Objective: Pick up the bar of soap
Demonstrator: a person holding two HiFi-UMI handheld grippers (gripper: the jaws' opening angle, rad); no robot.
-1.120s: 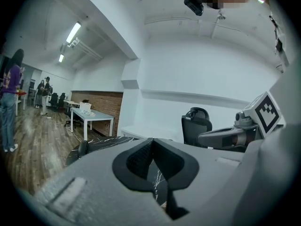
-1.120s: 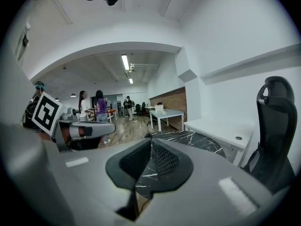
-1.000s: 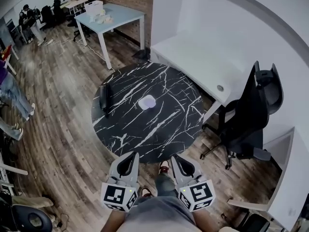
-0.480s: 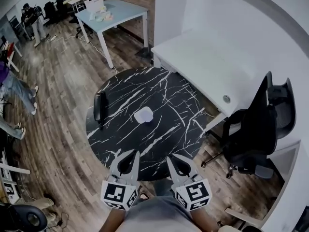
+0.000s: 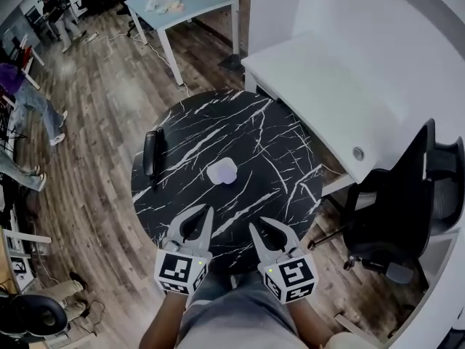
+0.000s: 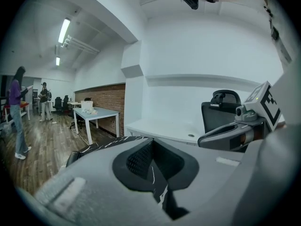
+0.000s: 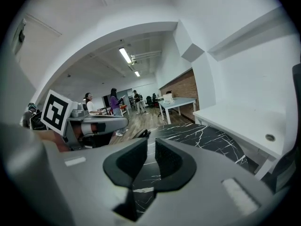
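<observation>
The bar of soap [image 5: 221, 171], a small white rounded block, lies near the middle of the round black marble table [image 5: 276, 144]. Both grippers hover side by side over the table's near edge, short of the soap. My left gripper [image 5: 205, 213] has its jaw tips touching and nothing in it. My right gripper [image 5: 256, 228] is opening, with a narrow gap [image 7: 151, 147] between its jaws and nothing between them. Neither gripper view shows the soap; the jaws block the table's middle.
A black elongated object [image 5: 151, 153] lies at the table's left edge. A white desk [image 5: 320, 93] and a black office chair [image 5: 407, 202] stand to the right. A light blue table [image 5: 182, 2] is far behind, and people [image 5: 29, 100] stand at the far left.
Both grippers have come forward from off the table to over its near edge, and the table sits closer in the head view. The right jaws have parted slightly.
</observation>
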